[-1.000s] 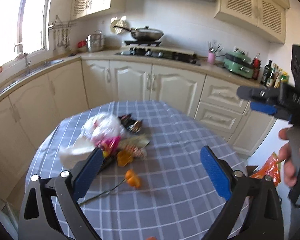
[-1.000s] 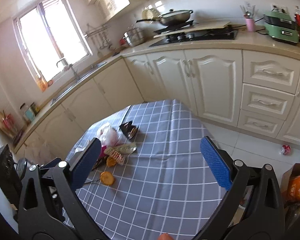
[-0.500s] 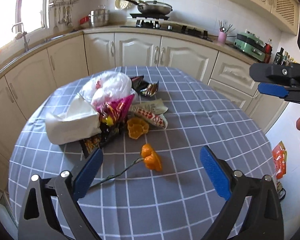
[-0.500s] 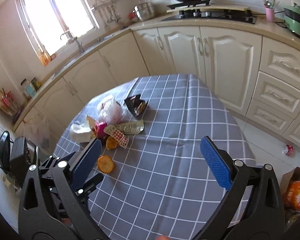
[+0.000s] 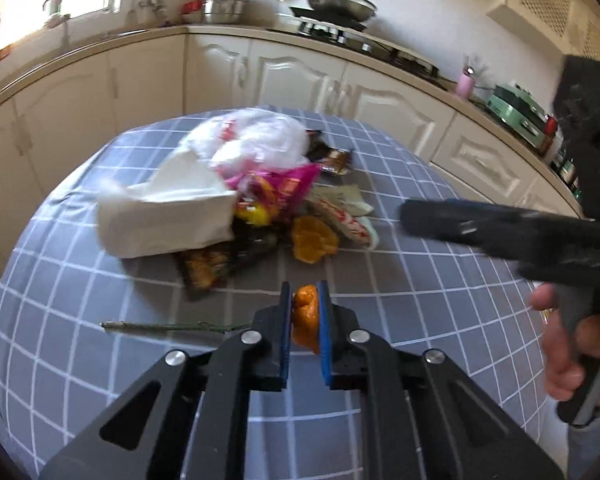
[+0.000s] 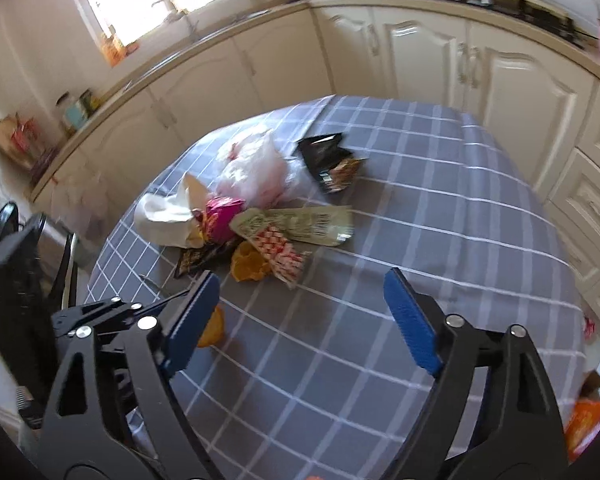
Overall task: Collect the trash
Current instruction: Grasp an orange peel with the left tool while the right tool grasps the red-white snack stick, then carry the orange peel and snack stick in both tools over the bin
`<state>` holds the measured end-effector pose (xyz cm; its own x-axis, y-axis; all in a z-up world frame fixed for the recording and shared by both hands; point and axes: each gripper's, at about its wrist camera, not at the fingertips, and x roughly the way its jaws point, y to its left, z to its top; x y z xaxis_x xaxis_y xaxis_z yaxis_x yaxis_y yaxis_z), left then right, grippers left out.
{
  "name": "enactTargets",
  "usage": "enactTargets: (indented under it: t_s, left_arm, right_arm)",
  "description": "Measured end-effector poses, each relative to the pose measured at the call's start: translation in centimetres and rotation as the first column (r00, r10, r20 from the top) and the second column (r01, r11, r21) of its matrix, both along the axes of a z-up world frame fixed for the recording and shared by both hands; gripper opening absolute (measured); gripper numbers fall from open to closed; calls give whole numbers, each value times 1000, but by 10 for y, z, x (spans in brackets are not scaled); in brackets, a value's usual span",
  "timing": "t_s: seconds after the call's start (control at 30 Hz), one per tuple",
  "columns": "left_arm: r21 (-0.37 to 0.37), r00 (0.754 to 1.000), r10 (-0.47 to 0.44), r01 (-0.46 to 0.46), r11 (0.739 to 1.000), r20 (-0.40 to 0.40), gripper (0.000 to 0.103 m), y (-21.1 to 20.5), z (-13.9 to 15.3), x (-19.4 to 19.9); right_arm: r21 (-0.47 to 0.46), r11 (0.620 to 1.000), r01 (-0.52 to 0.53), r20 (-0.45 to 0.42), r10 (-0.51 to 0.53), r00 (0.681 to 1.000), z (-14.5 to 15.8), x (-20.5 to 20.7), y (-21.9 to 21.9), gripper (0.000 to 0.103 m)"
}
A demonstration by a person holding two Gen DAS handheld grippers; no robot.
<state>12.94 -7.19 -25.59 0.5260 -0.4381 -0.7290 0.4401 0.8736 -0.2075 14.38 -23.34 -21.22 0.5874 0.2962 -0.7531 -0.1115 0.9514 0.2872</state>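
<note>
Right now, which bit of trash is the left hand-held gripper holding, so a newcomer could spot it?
On the grey checked tablecloth, nearer than the wrapper pile, the left hand-held gripper is shut on an orange artificial flower head. Unlike the loose orange flower beside the pile, it trails a thin green stem.

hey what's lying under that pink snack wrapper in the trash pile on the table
Under the pink wrapper a yellow piece pokes out, and below that a dark wrapper lies flat on the checked tablecloth. Anything deeper is covered by the wrapper and the white tissue.
</note>
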Motion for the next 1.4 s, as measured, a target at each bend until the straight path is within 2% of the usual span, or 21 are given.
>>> enactTargets:
  t_s: [0.03,0.13,0.17,0.2,0.3,0.63,0.93,1.1,1.2,1.33,1.4]
  left_arm:
    - [1,1000,12,-12,1000,2,11,4,1,-1]
    - [-8,999,39,-39,999,3,11,13,3,-2]
    - [-11,999,51,-51,999,3,11,16,4,-3]
    - [-14,998,60,-60,998,3,11,19,4,-3]
    - [-24,997,74,-74,997,4,11,26,7,-3]
    - [-75,998,65,-63,995,17,11,25,20,-10]
    - [-103,998,22,-15,995,62,11,-3,48,-16]
    - [-110,994,-43,54,992,101,11,-40,70,-22]
    - [-118,987,-105,120,986,124,11,-76,84,-28]
    - [-116,969,-199,217,969,149,11,-127,99,-40]
    - [-121,951,-268,288,950,158,11,-162,106,-49]
  right_arm:
    - [-4,1000,-20,-14,20,1000,-6,9,8,79]
    - [-8,999,-42,-37,41,998,-20,27,18,65]
    - [-6,999,-49,-60,48,997,-28,34,21,49]
    - [-13,999,-42,-73,41,997,-34,37,21,36]
    - [26,999,-35,-64,37,997,-32,33,15,20]
    - [116,993,36,-34,-33,999,-21,-11,-27,17]
    - [165,981,101,30,-108,994,2,-44,-73,17]
    - [188,968,166,84,-184,979,23,-72,-112,17]
    - [196,956,217,114,-242,964,34,-92,-142,17]
    - [201,926,320,142,-351,925,46,-128,-195,17]
    - [201,900,387,148,-418,896,48,-151,-227,17]
